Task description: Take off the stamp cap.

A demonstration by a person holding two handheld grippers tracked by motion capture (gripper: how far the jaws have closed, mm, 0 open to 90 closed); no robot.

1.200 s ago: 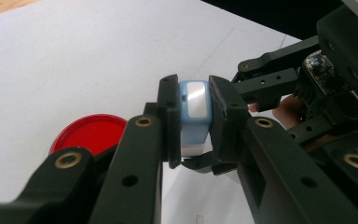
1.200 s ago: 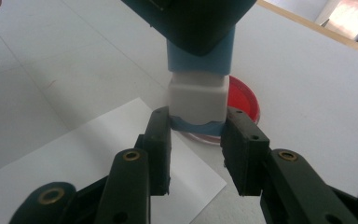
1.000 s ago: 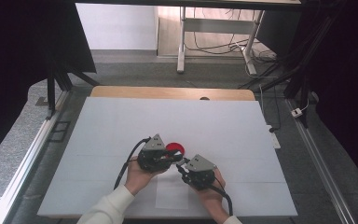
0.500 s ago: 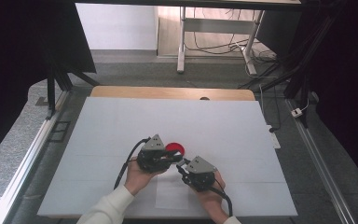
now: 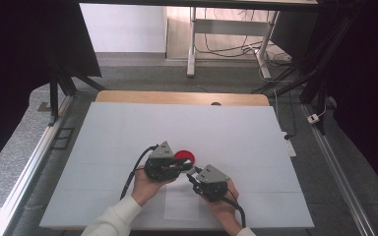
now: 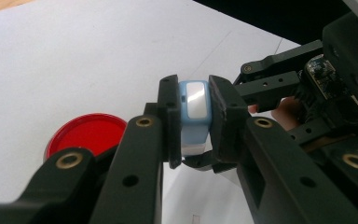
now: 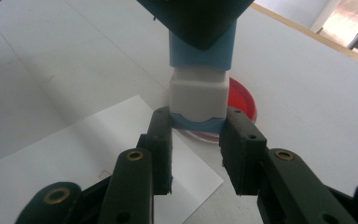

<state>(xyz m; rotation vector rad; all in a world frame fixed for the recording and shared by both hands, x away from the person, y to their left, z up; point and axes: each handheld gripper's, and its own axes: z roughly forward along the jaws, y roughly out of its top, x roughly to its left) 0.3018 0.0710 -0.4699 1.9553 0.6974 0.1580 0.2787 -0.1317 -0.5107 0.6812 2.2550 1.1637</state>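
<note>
A small light-blue and white block (image 6: 195, 105) hangs above the table, and my left gripper (image 6: 195, 121) is shut on its upper blue part. From below, my right gripper (image 7: 198, 128) has its jaws closed against the blue cap (image 7: 198, 123) at the block's lower end, under the white section (image 7: 199, 95). In the high view the left gripper (image 5: 185, 166) and right gripper (image 5: 193, 174) meet tip to tip near the table's front middle, hiding the block. A round red dish (image 5: 185, 157) lies flat on the table just behind them.
A white paper sheet (image 5: 182, 202) lies on the white tabletop (image 5: 236, 132) under the grippers, near the front edge. A wooden strip (image 5: 177, 97) runs along the table's far edge. Metal rails flank both sides.
</note>
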